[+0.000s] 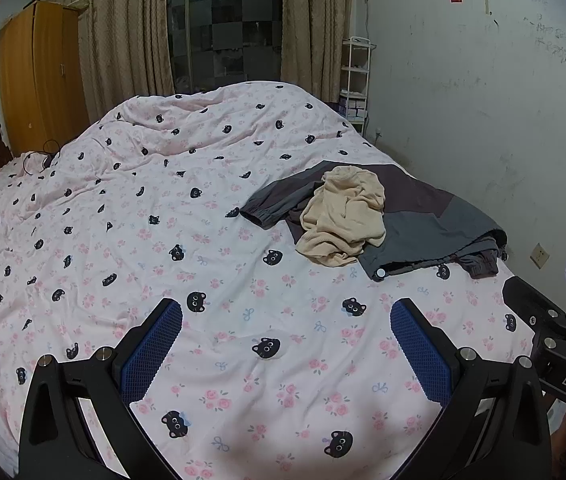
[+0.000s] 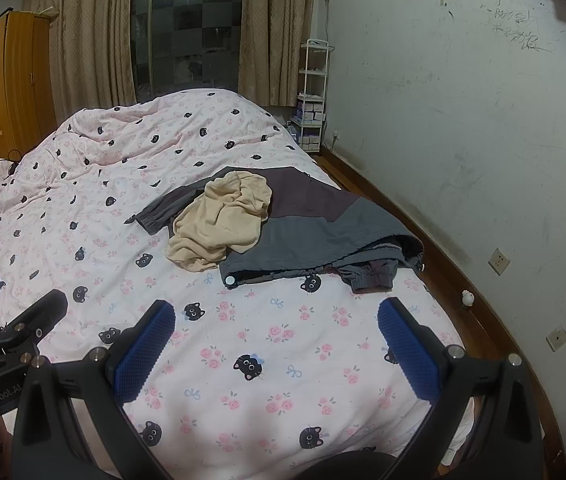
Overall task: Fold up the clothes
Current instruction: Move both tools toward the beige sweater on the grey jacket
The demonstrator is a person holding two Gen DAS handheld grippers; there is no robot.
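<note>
black left gripper (image 1: 286, 322) and right gripper (image 2: 276, 314), blue textured fingers (image 1: 153, 350), silver screws.

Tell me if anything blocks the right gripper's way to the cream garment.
Nothing visible does. Only bare quilt lies between the open right gripper and the cream garment, which sits on top of the grey jacket.

Left gripper (image 1: 286, 318) fingers wide apart, right gripper (image 2: 276, 317) likewise, both empty
</note>
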